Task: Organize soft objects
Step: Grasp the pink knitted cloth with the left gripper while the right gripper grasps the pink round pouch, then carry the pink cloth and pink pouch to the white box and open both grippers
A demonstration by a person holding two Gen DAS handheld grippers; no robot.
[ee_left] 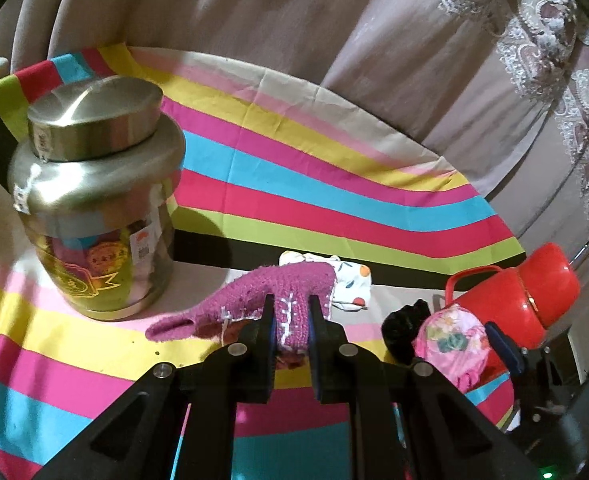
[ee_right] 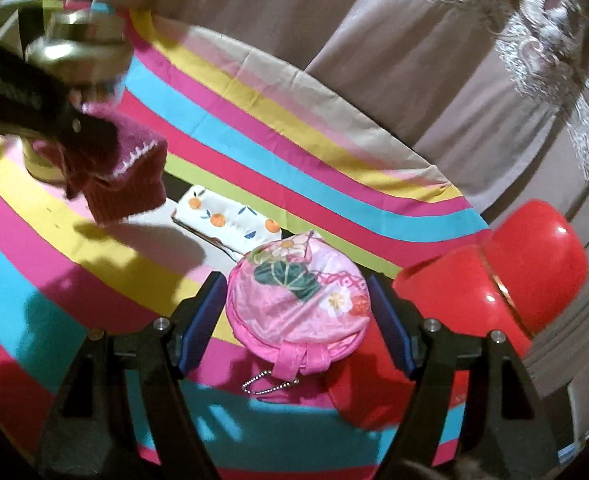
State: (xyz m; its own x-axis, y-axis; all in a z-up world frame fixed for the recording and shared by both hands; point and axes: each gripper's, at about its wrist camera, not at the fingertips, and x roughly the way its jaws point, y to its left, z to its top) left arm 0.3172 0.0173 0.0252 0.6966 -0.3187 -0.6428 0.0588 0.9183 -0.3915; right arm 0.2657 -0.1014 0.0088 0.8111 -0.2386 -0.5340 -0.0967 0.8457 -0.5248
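1. Left claw (ee_left: 291,312) clamped narrow on the purple knit sock (ee_left: 254,300), pads pressing both sides of the white-stitched part.
2. Sock lifted clear of the striped cloth (ee_left: 294,184) in the right wrist view, cuff hanging down, toe end trailing out to the left in the left wrist view.
3. Just behind it, lying flat on the cloth: a white fabric piece with orange fruit print (ee_right: 230,216).
4. Right claw (ee_right: 298,312) spread wide, fingers standing on either side of the round pink floral pouch (ee_right: 298,300).
5. Cannot tell whether the blue pads (ee_right: 202,320) actually touch the pouch; a sliver of gap seems to show on each side.
6. Pouch resting on the cloth, pink loop and small ball chain (ee_right: 266,384) pointing back towards the camera.
7. Red thermos flask (ee_right: 494,280) lying on its side just right of the pouch, close against the right finger.
8. Something black and soft (ee_left: 406,328) tucked beside the pouch in the left wrist view; too dark to name.
9. Over on the left, standing upright on the cloth: a big metal jar (ee_left: 94,200) with a lid and gold labels.
10. Behind everything, a beige curtain (ee_left: 294,40) with lace trim.
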